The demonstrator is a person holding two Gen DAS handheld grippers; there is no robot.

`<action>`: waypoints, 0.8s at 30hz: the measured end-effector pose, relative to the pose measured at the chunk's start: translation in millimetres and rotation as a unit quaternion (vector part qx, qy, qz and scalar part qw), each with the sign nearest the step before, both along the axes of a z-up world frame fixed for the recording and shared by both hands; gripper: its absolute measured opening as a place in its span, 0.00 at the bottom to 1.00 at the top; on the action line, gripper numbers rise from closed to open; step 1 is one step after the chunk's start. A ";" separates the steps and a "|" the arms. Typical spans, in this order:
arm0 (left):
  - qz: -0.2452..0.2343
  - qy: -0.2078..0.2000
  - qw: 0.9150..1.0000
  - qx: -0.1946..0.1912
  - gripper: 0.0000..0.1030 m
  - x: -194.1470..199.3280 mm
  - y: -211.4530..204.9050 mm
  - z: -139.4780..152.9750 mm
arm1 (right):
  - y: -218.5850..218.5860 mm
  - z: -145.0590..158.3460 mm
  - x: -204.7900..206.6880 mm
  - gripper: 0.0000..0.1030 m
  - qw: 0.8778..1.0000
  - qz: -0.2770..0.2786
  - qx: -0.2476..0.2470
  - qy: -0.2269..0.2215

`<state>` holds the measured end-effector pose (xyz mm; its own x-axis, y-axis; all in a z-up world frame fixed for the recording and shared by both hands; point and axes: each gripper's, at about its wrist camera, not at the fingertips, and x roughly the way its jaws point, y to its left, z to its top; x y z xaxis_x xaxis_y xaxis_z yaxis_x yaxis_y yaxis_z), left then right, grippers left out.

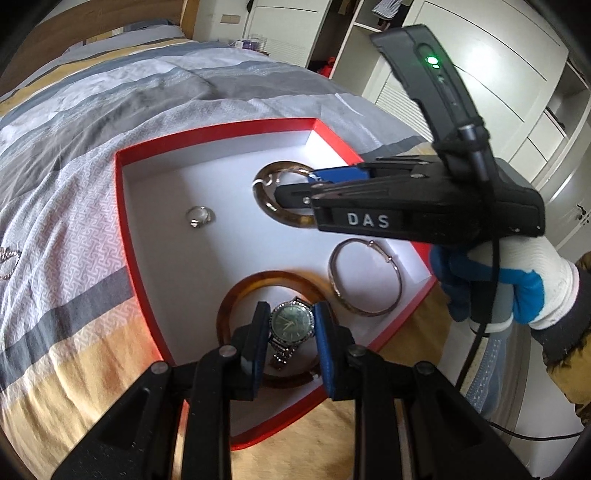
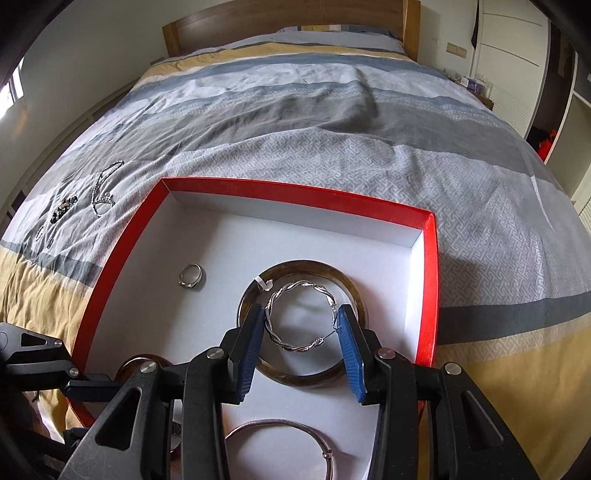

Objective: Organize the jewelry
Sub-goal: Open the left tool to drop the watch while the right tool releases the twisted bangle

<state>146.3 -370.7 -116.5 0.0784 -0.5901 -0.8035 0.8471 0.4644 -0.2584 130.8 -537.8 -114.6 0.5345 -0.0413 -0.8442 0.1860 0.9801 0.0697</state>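
A red box [image 2: 295, 194] with a white floor lies on the bed. My right gripper [image 2: 301, 325] is shut on a twisted silver bracelet [image 2: 295, 343], which hangs just over a dark brown bangle [image 2: 306, 378] inside the box. My left gripper [image 1: 291, 332] is shut on a green-faced watch [image 1: 291, 323]. Its metal strap dangles inside an amber bangle [image 1: 236, 295] at the box's near corner. A silver ring [image 2: 191, 276] and a thin silver cuff [image 1: 365, 280] also lie on the box floor. A gloved hand [image 1: 517, 280] holds the right gripper.
Loose on the striped bedspread [image 2: 332, 122], left of the box, are a silver necklace [image 2: 101, 188], a dark beaded piece [image 2: 62, 210] and small earrings [image 2: 40, 232]. White wardrobes [image 1: 498, 74] stand to the right of the bed, and a wooden headboard [image 2: 288, 22] at its far end.
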 end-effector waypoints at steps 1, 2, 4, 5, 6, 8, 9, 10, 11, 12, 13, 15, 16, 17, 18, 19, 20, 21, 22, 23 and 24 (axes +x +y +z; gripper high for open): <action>0.002 0.002 1.000 0.002 0.22 1.3 -0.3 -0.6 | 0.7 0.5 -0.7 0.41 1.000 -0.002 -0.001 0.001; 0.005 0.003 1.000 0.002 0.22 2.4 0.2 -0.5 | 0.5 1.5 -1.9 0.44 1.000 -0.002 -0.001 0.000; 0.008 0.003 1.000 0.002 0.23 2.9 1.6 0.2 | 1.7 5.5 -4.5 0.46 1.000 -0.003 -0.004 -0.003; 0.009 0.003 1.000 0.002 0.23 2.7 2.5 1.2 | 2.2 7.5 -5.3 0.46 1.000 -0.003 -0.004 -0.004; 0.011 0.004 1.000 0.000 0.23 2.6 3.6 3.2 | 2.1 9.2 -6.2 0.46 1.000 -0.004 -0.005 -0.005; 0.013 0.006 1.000 -0.009 0.24 1.6 7.4 9.5 | 2.5 16.2 -9.2 0.46 1.000 -0.007 -0.008 -0.009; 0.014 0.005 1.000 -0.013 0.25 1.3 8.7 13.3 | 2.4 22.0 -11.8 0.46 1.000 -0.009 -0.009 -0.014; 0.015 0.002 1.000 -0.018 0.27 0.8 10.8 18.7 | 2.3 25.9 -13.6 0.46 1.000 -0.010 -0.010 -0.018; 0.016 0.000 1.000 -0.020 0.27 0.2 12.1 22.5 | 1.3 34.4 -17.6 0.46 1.000 -0.015 -0.012 -0.025; 0.019 -0.004 1.000 -0.025 0.28 0.0 15.0 28.5 | 0.3 39.1 -20.4 0.46 0.999 -0.018 -0.013 -0.029; 0.022 -0.006 0.999 -0.029 0.29 -0.3 17.6 33.2 | -1.5 47.1 -24.8 0.46 0.999 -0.024 -0.016 -0.035; 0.031 -0.011 0.999 -0.037 0.30 -0.7 25.8 44.9 | -4.6 61.0 -32.8 0.46 0.998 -0.035 -0.021 -0.045; 0.036 -0.015 0.998 -0.040 0.30 -1.6 30.5 50.5 | -6.5 68.7 -37.4 0.46 0.998 -0.042 -0.022 -0.050; 0.041 -0.019 0.998 -0.043 0.30 -2.8 35.8 55.9 | -8.2 77.8 -44.0 0.47 0.997 -0.050 -0.024 -0.056; 0.045 -0.021 0.998 -0.048 0.30 -4.4 42.5 62.1 | -9.4 84.2 -48.2 0.48 0.996 -0.056 -0.026 -0.060; 0.048 -0.021 0.997 -0.053 0.31 -5.7 49.1 67.8 | -9.6 91.7 -53.3 0.48 0.996 -0.061 -0.029 -0.064; 0.053 -0.021 0.997 -0.057 0.32 -6.9 55.9 73.2 | -8.4 100.9 -61.1 0.49 0.995 -0.066 -0.031 -0.070; 0.061 -0.025 0.996 -0.059 0.36 -8.9 64.8 80.5 | -7.0 105.2 -64.5 0.49 0.995 -0.067 -0.032 -0.073; 0.065 -0.027 0.996 -0.060 0.39 -9.4 70.1 84.8 | -4.9 111.1 -69.9 0.49 0.994 -0.068 -0.033 -0.075; 0.070 -0.031 0.995 -0.063 0.39 -11.2 77.2 91.0 | -0.5 117.2 -75.1 0.49 0.994 -0.067 -0.037 -0.076; 0.076 -0.036 0.995 -0.062 0.39 -13.6 84.8 97.7 | 4.1 121.2 -78.6 0.49 0.994 -0.065 -0.039 -0.078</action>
